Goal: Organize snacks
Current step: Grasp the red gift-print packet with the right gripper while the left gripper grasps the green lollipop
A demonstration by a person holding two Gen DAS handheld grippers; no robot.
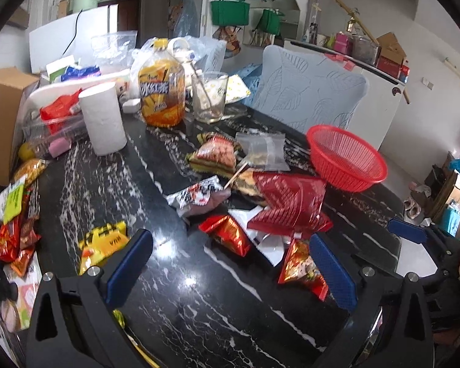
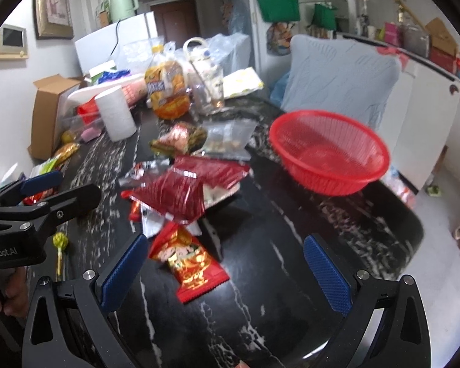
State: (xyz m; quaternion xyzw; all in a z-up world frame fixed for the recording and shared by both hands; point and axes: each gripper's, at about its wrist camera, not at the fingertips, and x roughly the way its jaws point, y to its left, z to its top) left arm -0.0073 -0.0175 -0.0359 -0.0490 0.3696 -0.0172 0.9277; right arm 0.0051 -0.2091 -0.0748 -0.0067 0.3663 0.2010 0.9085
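Several snack packets lie scattered on a black marble table (image 1: 174, 291). A large dark red bag (image 1: 288, 205) lies mid-table, also in the right wrist view (image 2: 181, 190). A small red-gold packet (image 2: 188, 260) lies just ahead of my right gripper (image 2: 227, 260), which is open and empty. It also shows in the left wrist view (image 1: 303, 270). An empty red mesh basket (image 1: 346, 156) stands at the table's right side, also in the right wrist view (image 2: 328, 150). My left gripper (image 1: 230, 260) is open and empty above the table. A yellow packet (image 1: 102, 245) lies by its left finger.
A paper towel roll (image 1: 102, 121), an orange drink bottle (image 1: 161, 92) and a glass jar (image 1: 210, 96) stand at the back. A cardboard box (image 1: 3, 122) and more packets (image 1: 12, 230) crowd the left edge. A light blue chair (image 1: 309, 92) stands behind the table.
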